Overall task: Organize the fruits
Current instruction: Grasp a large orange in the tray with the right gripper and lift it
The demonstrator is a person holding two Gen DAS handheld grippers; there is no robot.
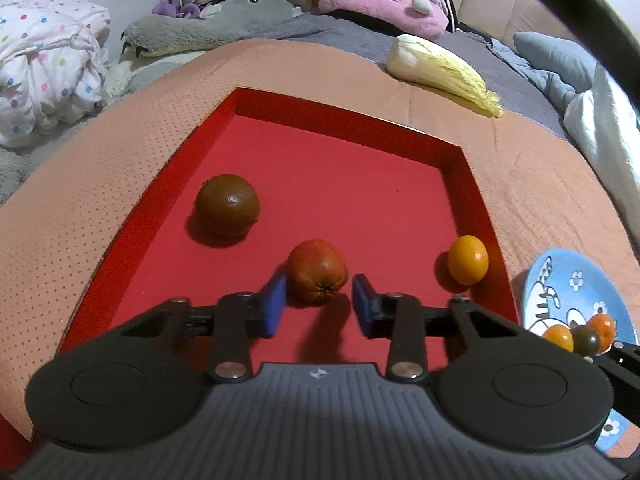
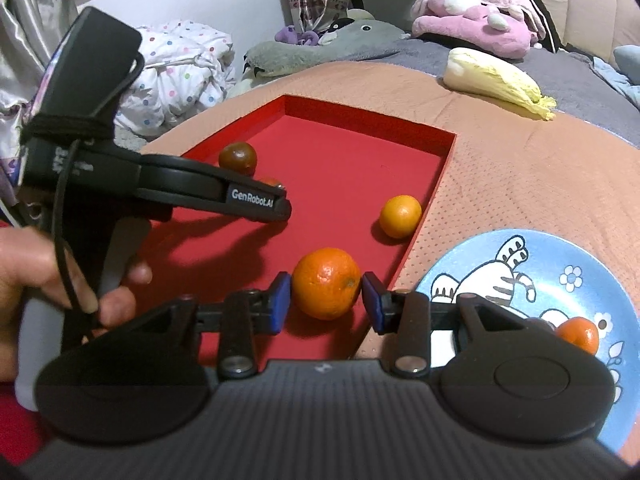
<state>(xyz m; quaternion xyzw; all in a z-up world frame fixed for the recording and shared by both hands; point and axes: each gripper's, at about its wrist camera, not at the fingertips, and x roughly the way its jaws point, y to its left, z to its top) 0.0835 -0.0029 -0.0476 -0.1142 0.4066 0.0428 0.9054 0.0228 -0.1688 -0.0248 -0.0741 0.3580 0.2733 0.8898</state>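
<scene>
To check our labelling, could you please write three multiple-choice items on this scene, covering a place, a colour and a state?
1. The pale, leafy napa cabbage lies:
A. inside the shallow red tray
B. beyond the tray's far wall
C. between gripper fingers

2. The round fruit deepest in the tray is:
A. dark brown
B. bright yellow
C. white

3. The left gripper is:
A. shut, pads together
B. open, astride a reddish-orange fruit
C. out of view

Key:
1 B, it rests past the tray's far wall.
2 A, its skin is dark brown.
3 B, the blue pads flank the fruit.
</scene>
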